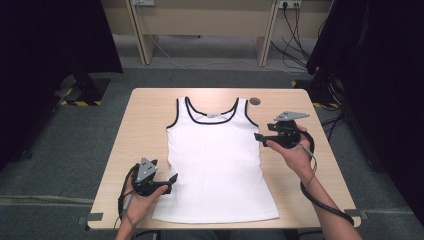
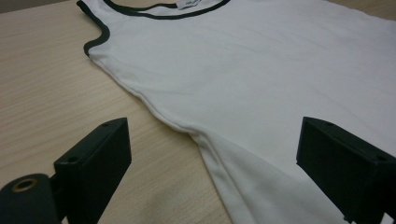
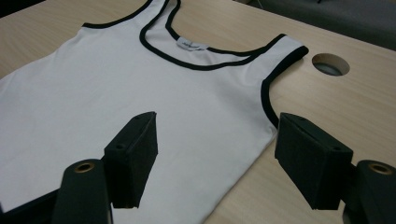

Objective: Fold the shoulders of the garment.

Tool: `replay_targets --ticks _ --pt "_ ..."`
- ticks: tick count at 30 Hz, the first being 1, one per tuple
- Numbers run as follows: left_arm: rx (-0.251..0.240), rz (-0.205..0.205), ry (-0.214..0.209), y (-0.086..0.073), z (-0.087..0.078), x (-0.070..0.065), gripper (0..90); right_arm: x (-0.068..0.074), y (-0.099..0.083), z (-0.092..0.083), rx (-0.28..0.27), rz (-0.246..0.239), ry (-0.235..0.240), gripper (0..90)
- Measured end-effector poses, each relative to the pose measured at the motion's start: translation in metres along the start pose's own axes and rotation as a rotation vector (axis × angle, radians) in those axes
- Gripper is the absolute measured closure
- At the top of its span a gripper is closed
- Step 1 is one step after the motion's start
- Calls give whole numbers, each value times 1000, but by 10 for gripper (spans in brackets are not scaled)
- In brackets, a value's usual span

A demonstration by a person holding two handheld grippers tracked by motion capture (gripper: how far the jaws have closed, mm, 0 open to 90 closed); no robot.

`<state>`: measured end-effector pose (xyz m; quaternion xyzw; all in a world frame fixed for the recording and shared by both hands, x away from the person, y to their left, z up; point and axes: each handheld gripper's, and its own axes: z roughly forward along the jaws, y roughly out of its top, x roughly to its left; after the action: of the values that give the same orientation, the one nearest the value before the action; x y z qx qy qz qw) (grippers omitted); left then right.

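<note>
**Both grippers released beside a flat white top**

A white top [image 1: 216, 160] with black trim at neck and armholes lies spread flat in the middle of the table [image 1: 145, 115] in the high view, neck toward the top of the frame and hem near the bottom edge. A small label sits inside the neckline. A round hole [image 1: 255, 101] in the tabletop shows just right of the top's right strap.

The left gripper [image 1: 172, 178] sits at the lower left of the high view, held in the left hand [image 1: 142, 197], with its jaws pointing right toward the top's side edge near the hem. In the left gripper view the jaws stand wide apart and hold nothing; the top's side seam [image 2: 187, 128] runs between them, cloth under the right jaw, bare wood under the left. Whether they touch the cloth I cannot tell.

The right gripper [image 1: 258, 136] is at centre right of the high view, in the right hand [image 1: 295, 150], with its jaws pointing left at the top's edge just below the armhole. In the right gripper view its jaws are also spread and grasp nothing; the top's corner under the armhole [image 3: 266, 100] lies between them, the left jaw over cloth, the right over wood. A cable [image 1: 320, 200] trails from it along the forearm.
</note>
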<state>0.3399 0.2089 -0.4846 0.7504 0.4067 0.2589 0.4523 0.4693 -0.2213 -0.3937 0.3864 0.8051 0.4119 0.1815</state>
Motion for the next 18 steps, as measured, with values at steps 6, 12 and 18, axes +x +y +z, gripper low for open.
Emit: replay_targets --ticks 6,12,18 --pt "-2 2 -1 0 0 0 91 -15 19 20 26 27 -35 345" --pt "0 7 -2 0 0 -1 91 -28 32 41 51 45 -70 393" --pt "-1 6 -6 0 0 0 91 -40 44 65 83 77 -80 456"
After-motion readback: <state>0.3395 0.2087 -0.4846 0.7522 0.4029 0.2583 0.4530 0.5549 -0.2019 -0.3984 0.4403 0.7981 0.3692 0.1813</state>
